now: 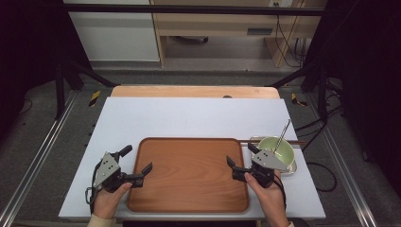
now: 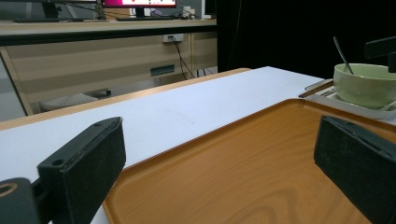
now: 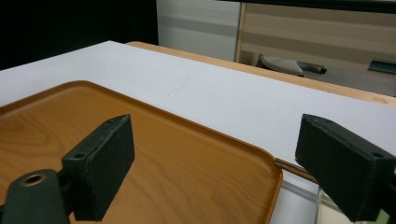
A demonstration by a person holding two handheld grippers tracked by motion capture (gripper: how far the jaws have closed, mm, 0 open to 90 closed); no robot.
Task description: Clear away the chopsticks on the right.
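Two containers: my released left fingers [image 1: 138, 165] and released right fingers [image 1: 242, 160] flank the bare rectangular orange-brown wooden tray [image 1: 189, 198] (mid-worktop); right of it, a pale green ceramic bowl [image 1: 283, 150] holds a metal spoon [image 1: 283, 133].

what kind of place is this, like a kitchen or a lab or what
Most likely a lab or office workroom set up for recording, not a kitchen. A white table stands inside a dark metal frame, cables trail over the floor, and a desk with a monitor stands behind. The wooden tray and green bowl look staged.
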